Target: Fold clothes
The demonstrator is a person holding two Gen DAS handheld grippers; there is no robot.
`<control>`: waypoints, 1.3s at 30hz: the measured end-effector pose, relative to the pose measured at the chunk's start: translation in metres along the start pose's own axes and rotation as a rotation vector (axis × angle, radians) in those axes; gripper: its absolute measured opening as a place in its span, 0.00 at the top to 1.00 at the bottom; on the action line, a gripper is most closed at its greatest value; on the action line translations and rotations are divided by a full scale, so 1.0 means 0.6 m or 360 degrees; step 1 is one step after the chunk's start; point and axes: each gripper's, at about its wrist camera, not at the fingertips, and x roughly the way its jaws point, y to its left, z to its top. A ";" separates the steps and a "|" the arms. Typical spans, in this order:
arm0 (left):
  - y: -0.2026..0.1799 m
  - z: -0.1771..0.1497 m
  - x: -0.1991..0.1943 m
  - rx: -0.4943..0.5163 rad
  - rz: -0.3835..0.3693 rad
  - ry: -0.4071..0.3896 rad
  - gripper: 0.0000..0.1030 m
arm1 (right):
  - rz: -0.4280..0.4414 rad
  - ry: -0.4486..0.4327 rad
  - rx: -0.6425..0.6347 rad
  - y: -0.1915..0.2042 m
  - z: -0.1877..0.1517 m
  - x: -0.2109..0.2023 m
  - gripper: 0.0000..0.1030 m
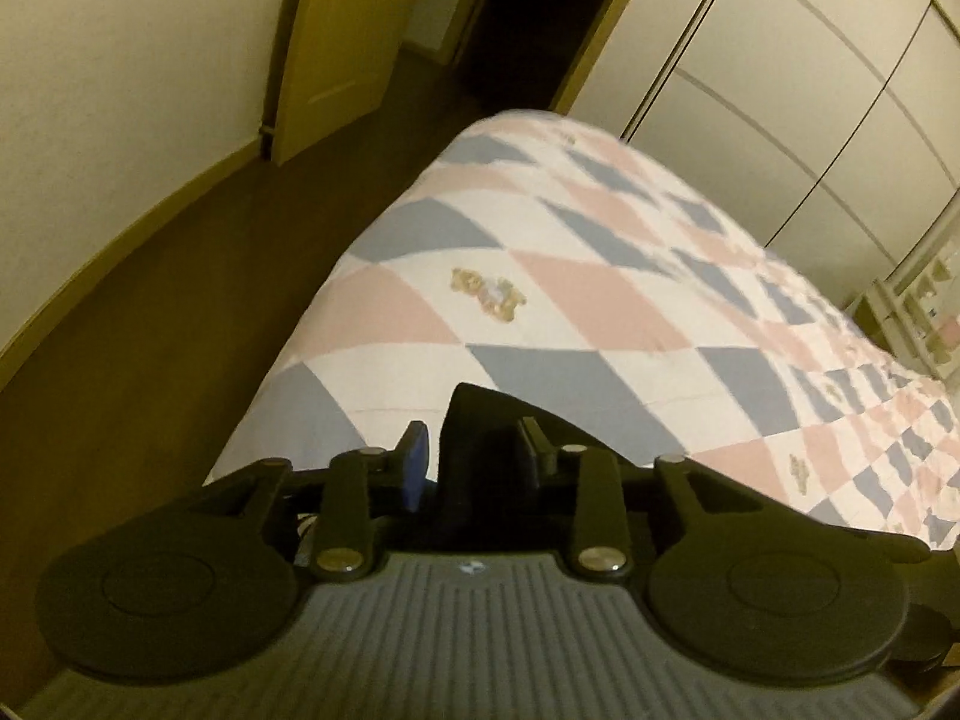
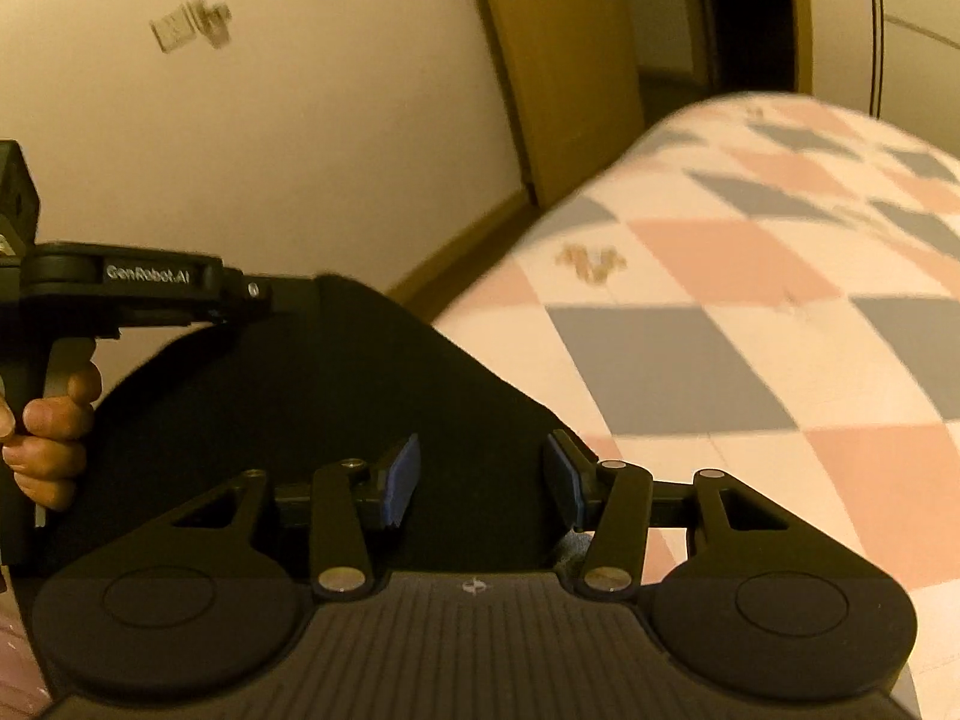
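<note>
A black garment (image 2: 312, 396) hangs spread over the near edge of a bed with a pink, blue and white checked quilt (image 2: 750, 330). In the right wrist view my left gripper (image 2: 288, 294) pinches the garment's upper corner, with a person's hand (image 2: 54, 438) on its handle. From the left wrist view that gripper (image 1: 474, 456) has the black garment (image 1: 474, 414) bunched between its fingers. My right gripper (image 2: 483, 477) stands open, its blue pads (image 2: 402, 480) wide apart with the black cloth lying between and beneath them.
The checked quilt (image 1: 600, 312) covers the bed to the right. Brown floor (image 1: 150, 330) runs along the bed's left side to a wooden door (image 1: 336, 48) and a dark doorway. White wardrobe doors (image 1: 810, 90) stand behind the bed.
</note>
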 end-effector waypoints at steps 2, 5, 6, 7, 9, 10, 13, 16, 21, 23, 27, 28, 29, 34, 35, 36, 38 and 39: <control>-0.013 0.003 -0.004 0.0038 0.0037 0.0006 0.72 | -0.0018 0.0054 0.0021 -0.007 0.001 0.011 0.52; -0.032 0.008 -0.024 0.0078 0.0093 -0.0006 0.72 | 0.0008 0.0091 0.0076 -0.019 0.009 0.006 0.52; -0.038 0.010 -0.039 0.0073 0.0112 -0.0016 0.73 | 0.0023 0.0096 0.0088 -0.021 0.011 0.001 0.52; -0.043 0.013 -0.054 0.0069 0.0131 -0.0027 0.77 | 0.0043 0.0080 0.0103 -0.022 0.013 -0.010 0.50; -0.057 0.012 -0.097 0.0103 0.0149 -0.0076 0.79 | 0.0089 0.0034 0.0136 -0.023 0.014 -0.036 0.49; -0.064 0.008 -0.119 0.0119 0.0168 -0.0085 0.79 | 0.0111 0.0011 0.0152 -0.024 0.015 -0.049 0.46; -0.087 -0.029 -0.173 0.0100 0.0259 -0.0052 0.78 | 0.0177 -0.0054 0.0219 -0.024 0.008 -0.096 0.44; -0.111 -0.078 -0.222 0.0050 0.0366 0.0008 0.69 | 0.0230 -0.0083 0.0272 -0.018 -0.014 -0.144 0.30; -0.151 -0.173 -0.288 -0.0097 0.0541 0.0137 0.54 | 0.0313 -0.0009 0.0328 -0.004 -0.081 -0.201 0.13; -0.168 -0.210 -0.305 -0.0176 0.0598 0.0184 0.53 | 0.0332 0.0041 0.0323 0.001 -0.108 -0.216 0.12; -0.215 -0.270 -0.355 -0.0281 0.0716 0.0213 0.44 | 0.0368 0.0058 0.0288 0.009 -0.146 -0.264 0.06; -0.230 -0.280 -0.371 -0.0293 0.0762 0.0200 0.40 | 0.0379 0.0048 0.0277 0.010 -0.152 -0.279 0.04; -0.248 -0.289 -0.389 -0.0295 0.0809 0.0180 0.39 | 0.0391 0.0028 0.0262 0.011 -0.156 -0.298 0.03; -0.344 -0.329 -0.468 -0.0301 0.0920 0.0051 0.23 | 0.0456 -0.0083 0.0177 0.005 -0.166 -0.398 0.02; -0.364 -0.337 -0.481 -0.0309 0.0930 0.0026 0.23 | 0.0465 -0.0104 0.0156 0.003 -0.168 -0.417 0.02; -0.385 -0.346 -0.495 -0.0317 0.0940 0.0001 0.22 | 0.0475 -0.0124 0.0136 0.000 -0.171 -0.437 0.01; -0.425 -0.364 -0.521 -0.0332 0.0955 -0.0047 0.21 | 0.0498 -0.0157 0.0113 -0.009 -0.178 -0.474 0.01; -0.443 -0.375 -0.532 -0.0345 0.0965 -0.0066 0.19 | 0.0516 -0.0171 0.0107 -0.015 -0.183 -0.493 0.01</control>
